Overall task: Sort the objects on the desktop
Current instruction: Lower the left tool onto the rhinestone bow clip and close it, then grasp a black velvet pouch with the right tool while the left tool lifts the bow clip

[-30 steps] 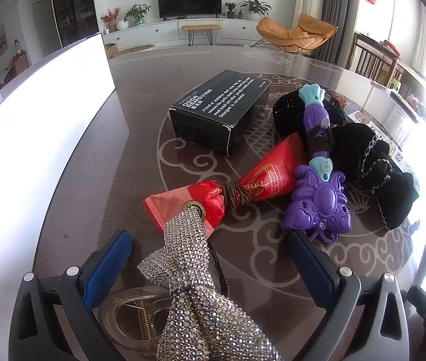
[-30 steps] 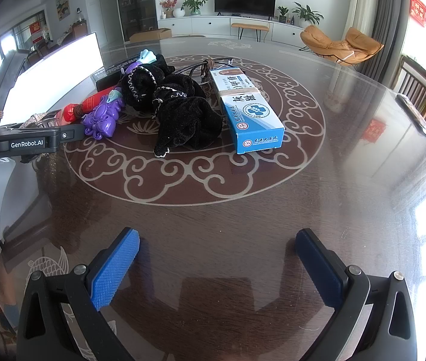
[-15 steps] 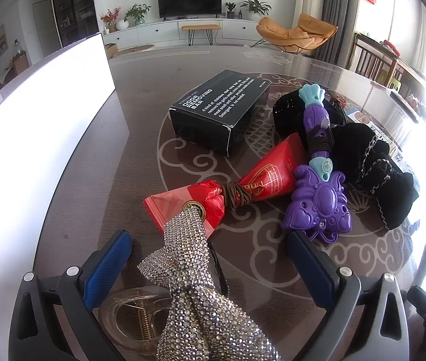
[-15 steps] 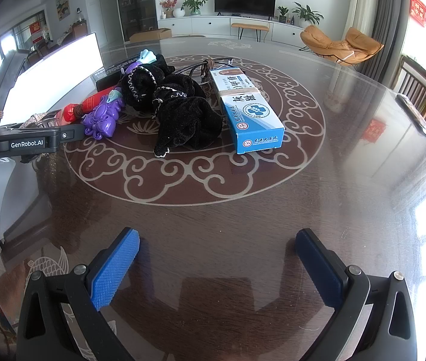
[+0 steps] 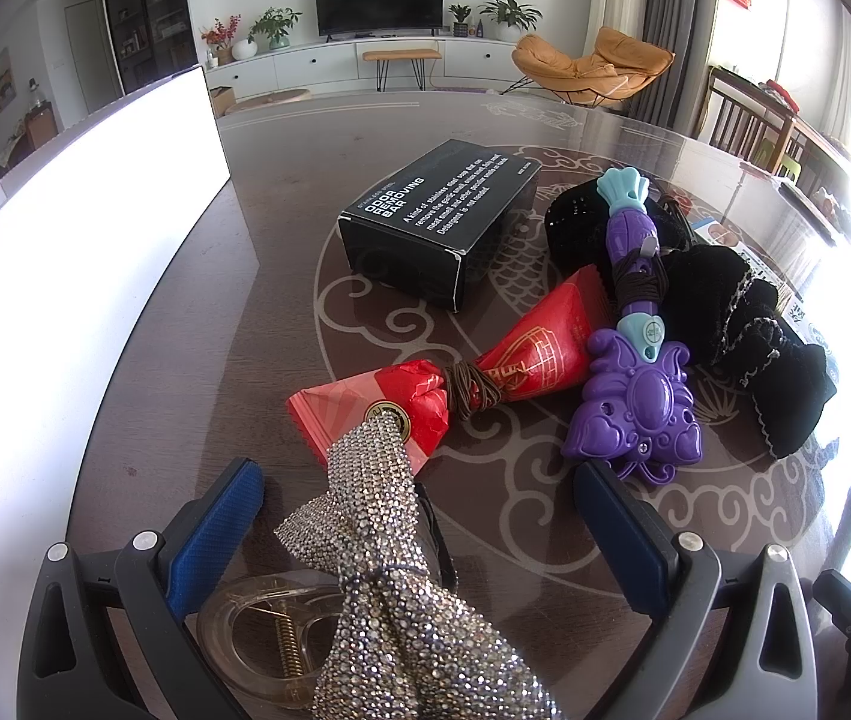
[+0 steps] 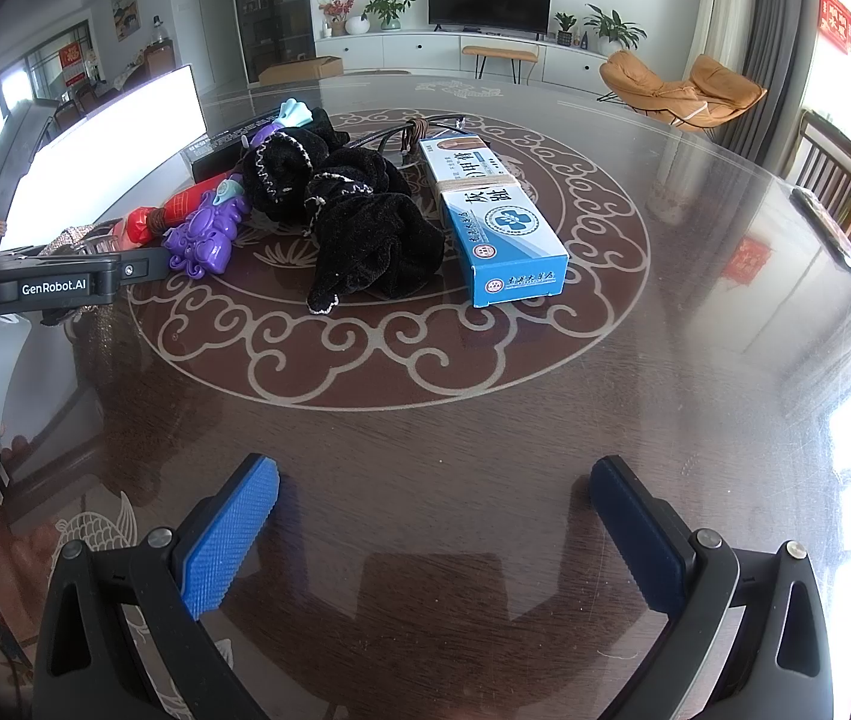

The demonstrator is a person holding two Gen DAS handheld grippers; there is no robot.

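Left gripper [image 5: 419, 516]: jaws wide apart, blue pads [image 5: 215, 534] facing inward, nothing clamped between them, held low and level. Seen from right wrist view as dark body at far left. Right gripper [image 6: 434, 516]: jaws wide apart, empty, held low, tilted slightly downward.

two boxes [image 5: 440, 219] [image 6: 494, 219], one purple toy [image 5: 635, 402], one red packet [image 5: 473, 381]

place: home living room | evidence: TV [image 5: 378, 2], orange lounge chair [image 5: 590, 66], houseplants [image 5: 509, 12] (probably real), dining table [image 6: 695, 300]
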